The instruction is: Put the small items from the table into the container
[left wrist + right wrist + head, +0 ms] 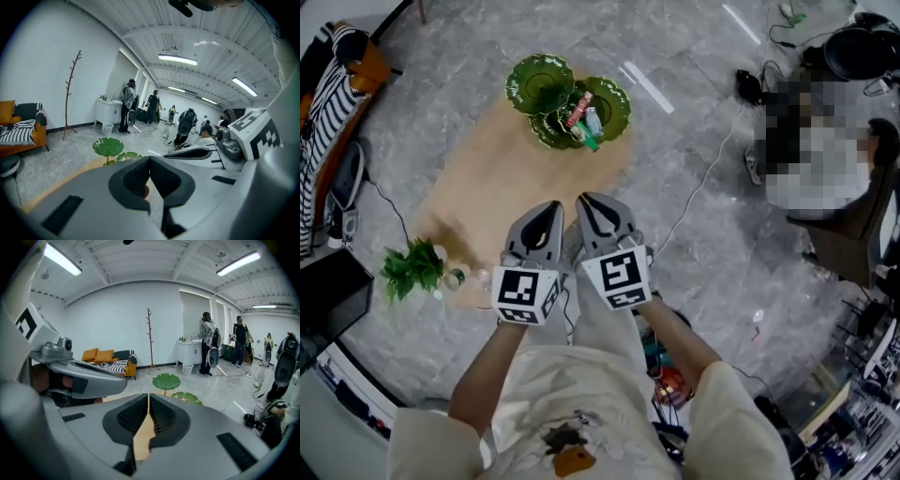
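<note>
Fingers of our left gripper are clenched on nothing, and our right gripper is the same. We hold both side by side over the near edge of the wooden table. Small items sit in the green leaf-shaped container at the table's far end

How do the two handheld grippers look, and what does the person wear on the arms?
Both the left gripper and the right gripper have smooth grey shells tapering to a point, with black ribbed pads. Each carries a white cube with black square markers. The sleeves are cream.
</note>
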`<state>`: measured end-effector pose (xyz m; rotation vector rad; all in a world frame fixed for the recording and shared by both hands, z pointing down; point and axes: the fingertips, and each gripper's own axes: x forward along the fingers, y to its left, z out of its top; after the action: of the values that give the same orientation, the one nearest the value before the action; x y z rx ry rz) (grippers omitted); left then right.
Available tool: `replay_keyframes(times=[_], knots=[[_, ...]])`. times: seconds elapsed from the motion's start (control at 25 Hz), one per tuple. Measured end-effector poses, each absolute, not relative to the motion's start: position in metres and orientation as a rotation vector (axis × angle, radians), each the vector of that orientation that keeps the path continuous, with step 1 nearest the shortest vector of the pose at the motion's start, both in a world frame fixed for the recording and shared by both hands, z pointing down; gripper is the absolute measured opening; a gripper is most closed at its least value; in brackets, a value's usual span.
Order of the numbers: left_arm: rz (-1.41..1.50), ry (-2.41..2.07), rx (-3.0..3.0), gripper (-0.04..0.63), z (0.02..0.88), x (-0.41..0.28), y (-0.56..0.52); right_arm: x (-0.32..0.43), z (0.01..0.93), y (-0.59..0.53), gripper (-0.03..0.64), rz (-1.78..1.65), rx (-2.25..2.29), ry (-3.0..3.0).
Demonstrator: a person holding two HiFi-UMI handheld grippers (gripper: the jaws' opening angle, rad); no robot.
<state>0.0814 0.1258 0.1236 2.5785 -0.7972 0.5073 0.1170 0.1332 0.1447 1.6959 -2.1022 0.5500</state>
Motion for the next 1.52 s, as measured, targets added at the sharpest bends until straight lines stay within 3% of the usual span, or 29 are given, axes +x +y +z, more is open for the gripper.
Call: replay_keyframes(times=[0.72,1.52], knots=[[0.476,-0.834,2.631,0.008,0.051,0.062,0.161,0.117,0.042,0.154,0.012,0.524,1.835,-2.195],[0.437,-0.865,2.629,0.008,0.016,0.068,0.210,0.111,0.006,0.212,0.008,0.467,1.910,-2.202]])
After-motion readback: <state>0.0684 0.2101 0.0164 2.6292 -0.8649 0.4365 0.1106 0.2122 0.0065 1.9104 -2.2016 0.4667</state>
